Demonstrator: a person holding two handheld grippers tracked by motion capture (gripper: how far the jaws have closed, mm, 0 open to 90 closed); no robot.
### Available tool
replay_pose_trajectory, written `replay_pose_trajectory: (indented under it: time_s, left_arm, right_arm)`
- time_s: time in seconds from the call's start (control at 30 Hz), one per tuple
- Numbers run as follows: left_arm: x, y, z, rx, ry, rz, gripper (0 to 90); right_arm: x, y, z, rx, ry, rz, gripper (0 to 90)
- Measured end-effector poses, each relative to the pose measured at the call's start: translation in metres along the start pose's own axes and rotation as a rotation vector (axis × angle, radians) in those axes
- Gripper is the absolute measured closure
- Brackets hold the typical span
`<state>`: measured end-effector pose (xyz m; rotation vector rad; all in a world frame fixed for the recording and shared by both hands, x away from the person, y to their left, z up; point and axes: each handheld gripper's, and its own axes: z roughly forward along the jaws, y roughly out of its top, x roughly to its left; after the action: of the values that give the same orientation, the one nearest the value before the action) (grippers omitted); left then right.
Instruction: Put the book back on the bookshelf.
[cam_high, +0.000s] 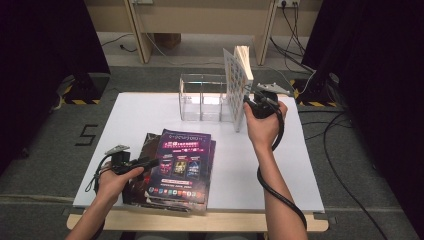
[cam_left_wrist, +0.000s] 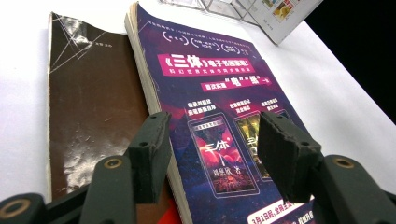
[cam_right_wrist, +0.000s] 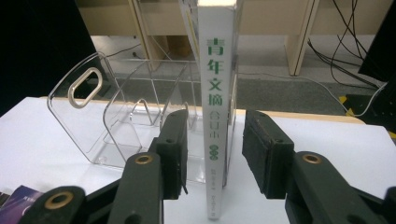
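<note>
A white book (cam_high: 239, 82) stands upright on the table against the right end of a clear acrylic file holder (cam_high: 200, 97). My right gripper (cam_high: 248, 102) is level with its spine. In the right gripper view the green-lettered spine (cam_right_wrist: 215, 70) sits between the open jaws (cam_right_wrist: 212, 149), with a gap on each side. At the front left, a purple-covered book (cam_high: 182, 160) tops a stack, and a brown book (cam_high: 148, 142) lies beside it. My left gripper (cam_high: 150, 162) hovers open low over the purple cover (cam_left_wrist: 210, 84), its left jaw near the edge by the brown book (cam_left_wrist: 88, 107).
The white table (cam_high: 300, 165) has bare surface at the right and front right. The holder's divided compartments (cam_right_wrist: 116, 112) hold nothing. Cables run over the floor at the right, and wooden desk legs stand behind the table.
</note>
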<state>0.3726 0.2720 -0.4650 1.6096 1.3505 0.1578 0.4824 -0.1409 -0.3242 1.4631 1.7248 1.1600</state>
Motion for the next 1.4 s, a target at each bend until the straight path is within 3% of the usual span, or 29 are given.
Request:
replay_pose_trajectory:
  time_s: [0.43, 0.77, 0.93, 1.23, 1.4]
  left_arm:
    - [0.0, 0.0, 0.0, 0.005, 0.007, 0.003, 43.7]
    - [0.003, -0.001, 0.004, 0.024, 0.041, 0.016, 44.8]
    - [0.007, -0.002, 0.012, 0.046, 0.069, -0.004, 47.7]
    - [0.012, 0.004, 0.029, 0.098, 0.131, -0.003, 51.9]
    - [0.012, 0.004, 0.036, 0.114, 0.118, -0.037, 54.2]
  right_arm:
    - [-0.002, -0.017, -0.01, 0.039, 0.033, 0.005, 60.7]
    - [-0.001, -0.042, -0.013, 0.113, 0.078, 0.007, 60.5]
    - [0.003, -0.058, -0.013, 0.151, 0.091, -0.007, 60.5]
    - [0.011, -0.086, -0.007, 0.233, 0.11, -0.021, 60.5]
    - [0.013, -0.094, -0.005, 0.253, 0.113, -0.029, 60.5]
